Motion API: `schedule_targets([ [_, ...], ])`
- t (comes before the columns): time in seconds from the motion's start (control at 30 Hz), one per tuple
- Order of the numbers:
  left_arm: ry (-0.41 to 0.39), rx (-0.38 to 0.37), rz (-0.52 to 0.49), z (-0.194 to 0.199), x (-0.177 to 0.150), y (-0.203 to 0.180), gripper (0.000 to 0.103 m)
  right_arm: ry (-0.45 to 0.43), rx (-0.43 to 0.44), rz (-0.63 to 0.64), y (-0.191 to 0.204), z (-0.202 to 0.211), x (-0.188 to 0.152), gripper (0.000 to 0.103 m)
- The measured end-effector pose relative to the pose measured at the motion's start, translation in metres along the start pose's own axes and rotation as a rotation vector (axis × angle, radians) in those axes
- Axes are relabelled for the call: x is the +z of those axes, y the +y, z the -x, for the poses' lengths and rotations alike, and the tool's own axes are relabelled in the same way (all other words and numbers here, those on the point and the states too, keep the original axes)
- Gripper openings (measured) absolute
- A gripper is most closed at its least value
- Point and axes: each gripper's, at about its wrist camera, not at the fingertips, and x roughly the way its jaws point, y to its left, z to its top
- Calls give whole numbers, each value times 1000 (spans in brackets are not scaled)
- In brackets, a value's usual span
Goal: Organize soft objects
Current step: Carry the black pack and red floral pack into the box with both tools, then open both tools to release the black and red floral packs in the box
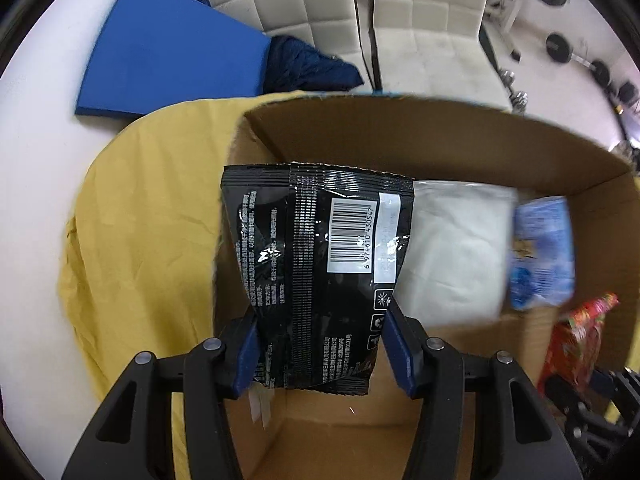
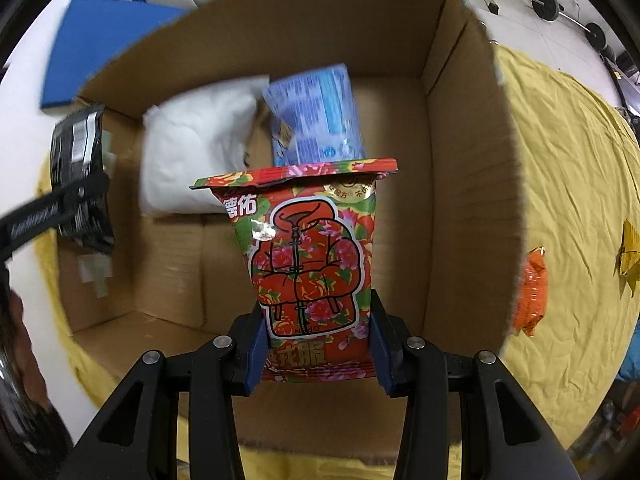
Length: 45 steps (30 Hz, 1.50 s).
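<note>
My left gripper (image 1: 320,328) is shut on a black packet (image 1: 316,256) with a barcode, held over the left side of an open cardboard box (image 1: 440,140). My right gripper (image 2: 316,324) is shut on a red floral packet (image 2: 312,264), held over the middle of the same box (image 2: 460,160). Inside the box lie a white soft pack (image 1: 452,248) and a blue packet (image 1: 544,248); both show in the right wrist view, the white pack (image 2: 196,152) and the blue packet (image 2: 316,116). The black packet (image 2: 80,168) and the red packet (image 1: 580,332) each show in the other view.
A yellow cloth (image 1: 140,220) covers the table under the box. A blue foam pad (image 1: 168,52) and a dark blue cloth (image 1: 308,64) lie behind it. An orange packet (image 2: 530,292) and a yellow packet (image 2: 630,256) lie on the cloth right of the box. White chairs (image 1: 424,20) stand behind.
</note>
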Motion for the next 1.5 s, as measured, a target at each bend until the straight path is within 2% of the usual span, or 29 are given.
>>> schedule_targets([
  [0.23, 81, 48, -60, -42, 17, -20, 52, 78, -21, -11, 6, -33, 1, 46],
  [0.47, 93, -36, -59, -53, 24, -28, 52, 128, -21, -19, 2, -53, 3, 46],
  [0.67, 96, -84, -64, -57, 23, -29, 53, 137, -22, -55, -6, -64, 10, 47],
  [0.87, 126, -149, -26, -59, 24, -9, 54, 129, -31, -58, -5, -68, 11, 48],
  [1.0, 163, -166, 0, -57, 21, 3, 56, 131, -45, -54, 1, -67, 2, 51],
  [1.1, 168, -175, 20, -53, 20, 10, 56, 120, -53, -48, 6, -65, 1, 58],
  [1.2, 162, -191, 39, -44, 16, 15, 56, 110, -54, -47, 8, -58, 2, 60],
  [1.4, 144, -213, 41, -21, 1, 25, 62, 85, -66, -32, 16, -40, 0, 65],
  [1.47, 130, -221, 37, -11, -4, 28, 76, 73, -66, -24, 21, -34, 0, 70],
  [1.5, 118, -220, 34, -4, -7, 28, 78, 63, -67, -19, 23, -29, -1, 73],
])
